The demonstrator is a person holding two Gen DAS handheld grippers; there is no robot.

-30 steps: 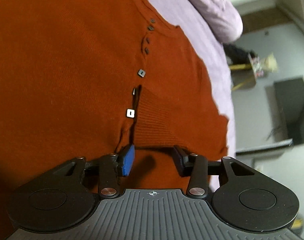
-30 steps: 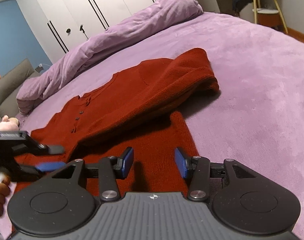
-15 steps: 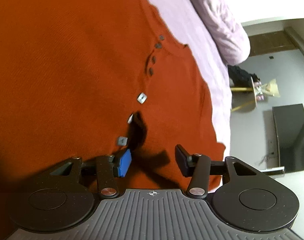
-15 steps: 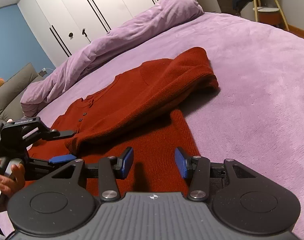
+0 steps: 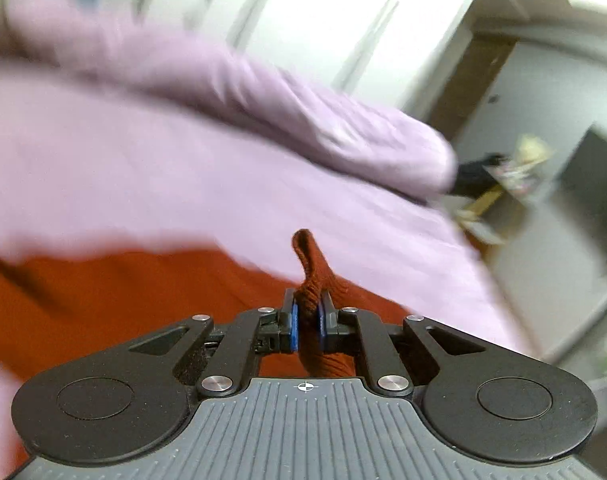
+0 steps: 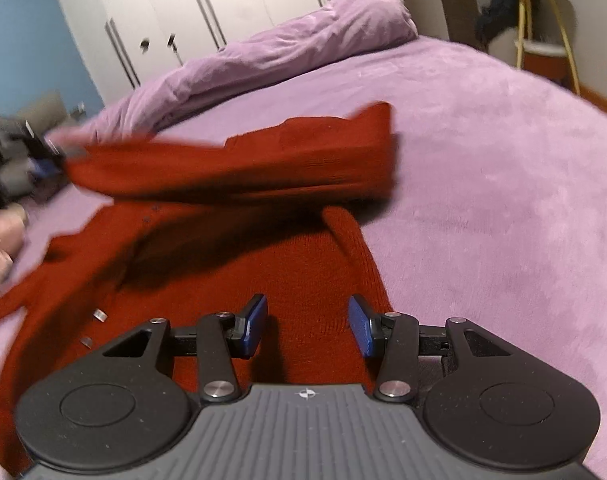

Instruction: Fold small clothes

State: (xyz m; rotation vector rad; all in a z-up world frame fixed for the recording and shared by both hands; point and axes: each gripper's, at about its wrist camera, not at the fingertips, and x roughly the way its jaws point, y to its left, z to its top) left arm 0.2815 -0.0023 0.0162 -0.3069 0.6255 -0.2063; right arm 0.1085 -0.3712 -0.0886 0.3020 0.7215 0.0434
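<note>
Left wrist view: your left gripper [image 5: 306, 326] pinches a fold of the red cardigan [image 5: 319, 276], blue pads clamped on the knit | your right gripper [image 6: 307, 326] hangs wide apart above the cardigan's body [image 6: 315, 264], holding nothing | sleeve [image 6: 231, 164] lifted over purple bedspread [image 6: 483, 200] | rolled duvet [image 6: 287, 48], white wardrobe [image 6: 223, 0] behind.

A big bed [image 6: 483, 168] has a purple cover. White closet doors [image 6: 223, 8] stand far behind. The wall [image 6: 27, 40] at far left is blue.
</note>
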